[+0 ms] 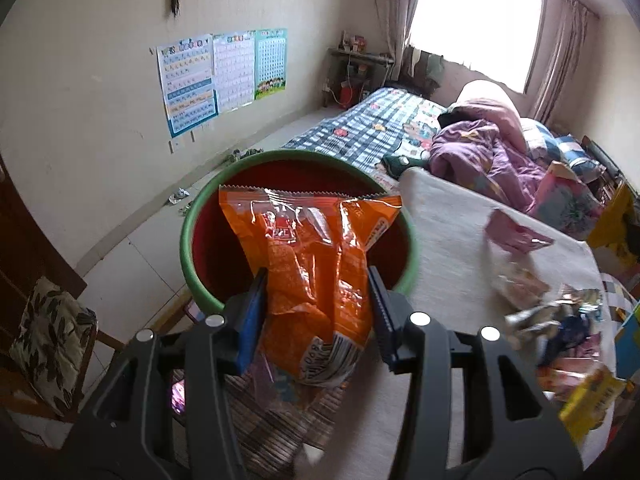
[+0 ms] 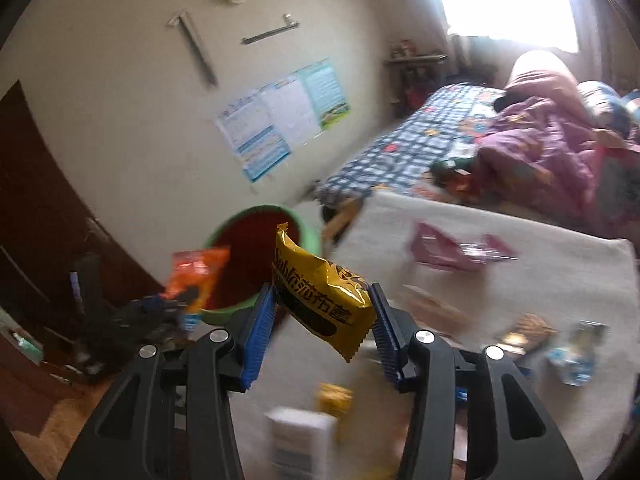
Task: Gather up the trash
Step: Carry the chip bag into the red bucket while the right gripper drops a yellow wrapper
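Two wrappers, orange (image 1: 316, 276) upright lengthwise, yellow (image 2: 324, 300) tilted, point binward (image 1: 192, 248).

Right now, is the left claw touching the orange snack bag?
Touching. The left wrist view shows the left claw with both blue pads pressed against the orange snack bag, held over the green bin.

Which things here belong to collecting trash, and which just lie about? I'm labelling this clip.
Job:
- orange wrapper, in left tongs
- yellow wrapper, in right tongs
- green bin
- pink wrapper and other wrappers on table

Lying about:
- wall posters
- bed
- purple quilt
- chair cushion
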Action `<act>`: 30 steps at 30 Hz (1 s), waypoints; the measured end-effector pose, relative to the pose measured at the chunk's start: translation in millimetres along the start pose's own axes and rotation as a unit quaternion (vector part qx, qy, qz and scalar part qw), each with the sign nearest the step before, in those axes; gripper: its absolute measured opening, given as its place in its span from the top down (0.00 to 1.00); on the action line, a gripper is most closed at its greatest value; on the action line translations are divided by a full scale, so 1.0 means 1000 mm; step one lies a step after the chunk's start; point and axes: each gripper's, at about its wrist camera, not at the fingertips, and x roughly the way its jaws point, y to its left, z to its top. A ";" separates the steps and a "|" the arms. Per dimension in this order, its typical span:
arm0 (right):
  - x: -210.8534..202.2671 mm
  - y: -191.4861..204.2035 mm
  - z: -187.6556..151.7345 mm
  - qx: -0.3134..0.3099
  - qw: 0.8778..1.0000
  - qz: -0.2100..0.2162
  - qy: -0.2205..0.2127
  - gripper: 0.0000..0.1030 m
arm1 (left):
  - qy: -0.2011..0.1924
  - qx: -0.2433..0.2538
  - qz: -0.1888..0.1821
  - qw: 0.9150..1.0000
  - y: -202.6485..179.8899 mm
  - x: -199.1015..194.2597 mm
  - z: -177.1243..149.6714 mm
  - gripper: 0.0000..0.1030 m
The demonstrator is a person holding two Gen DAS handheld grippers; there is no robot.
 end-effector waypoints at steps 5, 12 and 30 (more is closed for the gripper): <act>0.066 0.024 0.017 0.042 0.999 0.014 0.021 0.55 | 0.019 0.016 -0.010 1.000 0.024 0.035 0.013 0.56; 0.121 0.052 0.040 0.054 0.998 0.006 0.027 0.55 | 0.030 0.036 -0.033 0.998 0.036 0.056 0.016 0.48; 0.172 0.073 0.039 0.049 0.998 -0.002 0.050 0.38 | -0.003 0.021 -0.036 0.999 0.060 0.027 0.009 0.22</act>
